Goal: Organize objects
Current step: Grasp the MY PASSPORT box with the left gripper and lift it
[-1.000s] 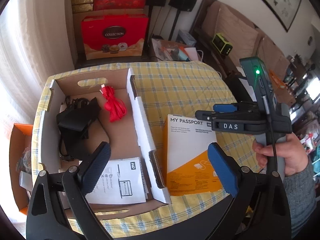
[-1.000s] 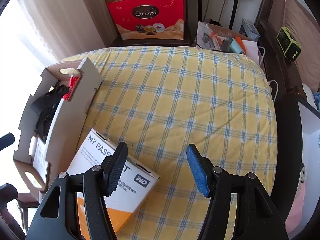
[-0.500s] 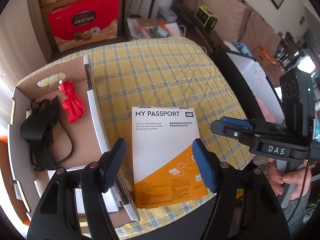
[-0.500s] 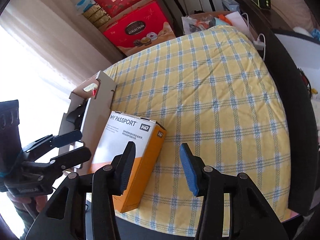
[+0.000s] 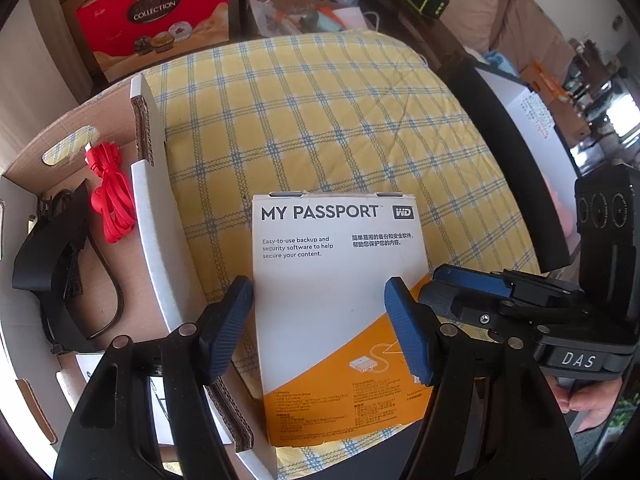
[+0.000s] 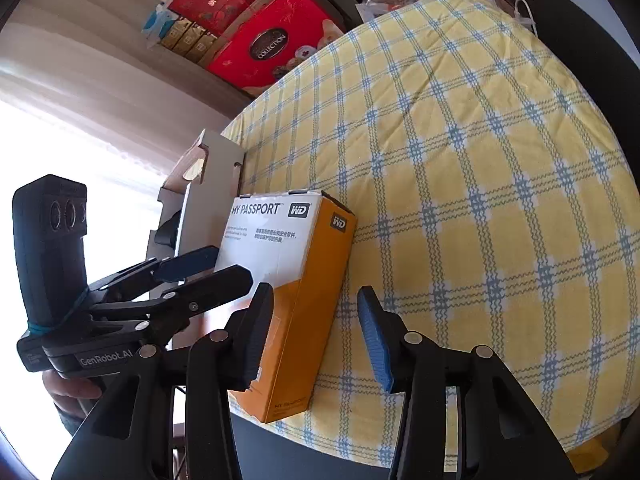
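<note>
Sunlight falls on a yellow checked tablecloth point(image 5: 340, 120) that covers the counter. Near its front edge lies a white and orange "MY PASSPORT" hard drive box point(image 5: 340, 300), flat, printed face up, its orange end toward the near edge.

In the left wrist view the left gripper point(image 5: 320, 328) points steeply down over the box. Its jaws stand partly open, one blue pad at each long side of the box; whether the pads press on the cardboard cannot be told from here.

The right gripper point(image 6: 312, 332) comes in low from the right side of the box. Its jaws are partly open, with the orange side of the box between them, the left pad over the top face and the right pad clear of the box above the cloth. No firm grip shows. In the left wrist view this gripper lies just right of the box, a hand point(image 5: 588, 396) on its handle.

Left of the box, just beside it, stands an open cardboard tray point(image 5: 156, 208) with white walls. Inside lie a coiled red cable point(image 5: 112, 204), a black strap-like item point(image 5: 56, 264) and, at the near end, a white leaflet point(image 5: 160, 400). On the far side, beyond the counter, stands a red "COLLECTION" gift bag point(image 5: 156, 20).
</note>
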A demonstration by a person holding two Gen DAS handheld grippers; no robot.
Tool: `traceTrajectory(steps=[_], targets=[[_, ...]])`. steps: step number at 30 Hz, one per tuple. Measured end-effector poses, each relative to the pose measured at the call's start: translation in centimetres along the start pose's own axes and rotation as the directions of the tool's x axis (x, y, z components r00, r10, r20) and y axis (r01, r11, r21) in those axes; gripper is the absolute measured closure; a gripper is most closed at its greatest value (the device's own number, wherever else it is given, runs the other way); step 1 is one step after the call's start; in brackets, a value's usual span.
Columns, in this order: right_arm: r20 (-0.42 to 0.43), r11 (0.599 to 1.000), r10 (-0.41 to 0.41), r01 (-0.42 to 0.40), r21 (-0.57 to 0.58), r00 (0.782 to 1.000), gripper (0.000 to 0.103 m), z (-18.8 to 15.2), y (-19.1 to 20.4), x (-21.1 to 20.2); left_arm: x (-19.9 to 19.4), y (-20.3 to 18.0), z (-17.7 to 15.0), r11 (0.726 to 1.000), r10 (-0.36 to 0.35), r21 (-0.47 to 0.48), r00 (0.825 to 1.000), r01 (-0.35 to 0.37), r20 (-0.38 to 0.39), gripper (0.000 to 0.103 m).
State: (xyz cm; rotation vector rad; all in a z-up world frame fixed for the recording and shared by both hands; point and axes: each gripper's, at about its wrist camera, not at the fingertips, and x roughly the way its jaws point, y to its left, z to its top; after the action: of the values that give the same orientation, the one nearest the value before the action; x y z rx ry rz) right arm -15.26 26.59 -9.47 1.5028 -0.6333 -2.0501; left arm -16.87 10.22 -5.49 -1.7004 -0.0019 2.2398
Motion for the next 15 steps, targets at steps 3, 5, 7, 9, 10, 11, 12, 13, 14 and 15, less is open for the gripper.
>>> traceTrajectory(steps=[3,5,7,9,10,11,12,13,14,15], targets=[[-0.011,0.999,0.033,-0.032,0.040,0.999,0.058,-0.2,-0.6,0.4,0.1,-0.4,-0.1,1.000,-0.019,-0.006,1.000,0.019,-0.001,0.040],[-0.018,0.997,0.053,-0.052,0.055,0.998,0.061,-0.4,-0.7,0.5,0.0,-0.7,0.0,1.000,-0.007,-0.005,1.000,0.007,0.004,0.046],[-0.011,0.998,0.046,-0.046,0.042,0.999,0.061,-0.5,-0.6,0.3,-0.2,-0.8,-0.1,1.000,0.000,-0.015,1.000,0.001,0.015,0.050],[-0.009,0.998,0.042,-0.042,0.041,0.999,0.061,-0.6,-0.6,0.0,-0.4,-0.7,-0.2,0.999,-0.010,-0.038,1.000,0.011,0.026,0.051],[-0.007,0.999,0.039,-0.039,0.038,0.999,0.061,-0.7,-0.5,-0.1,-0.6,-0.7,-0.3,0.999,-0.015,-0.045,0.999,0.016,0.033,0.051],[-0.005,0.999,0.033,-0.033,0.032,0.999,0.061,-0.8,-0.4,-0.3,-0.8,-0.8,-0.4,0.999,-0.018,-0.048,0.999,0.020,0.041,0.051],[-0.004,0.999,0.026,-0.026,0.025,1.000,0.061,-0.8,-0.2,-0.5,-1.2,-1.0,-0.5,0.999,-0.020,-0.048,0.998,0.022,0.052,0.051],[-0.002,1.000,0.018,-0.018,0.016,1.000,0.061,-0.7,0.1,-0.8,-1.7,-1.1,-0.6,0.999,-0.022,-0.047,0.998,0.025,0.066,0.051],[0.002,1.000,0.013,-0.013,0.006,1.000,0.061,-0.6,0.5,-1.1,-2.3,-1.2,-0.6,0.998,-0.028,-0.047,0.996,0.032,0.081,0.051],[0.010,1.000,0.008,-0.008,-0.004,1.000,0.061,-0.5,1.0,-1.5,-3.1,-1.2,-0.7,0.998,-0.038,-0.049,0.995,0.043,0.097,0.051]])
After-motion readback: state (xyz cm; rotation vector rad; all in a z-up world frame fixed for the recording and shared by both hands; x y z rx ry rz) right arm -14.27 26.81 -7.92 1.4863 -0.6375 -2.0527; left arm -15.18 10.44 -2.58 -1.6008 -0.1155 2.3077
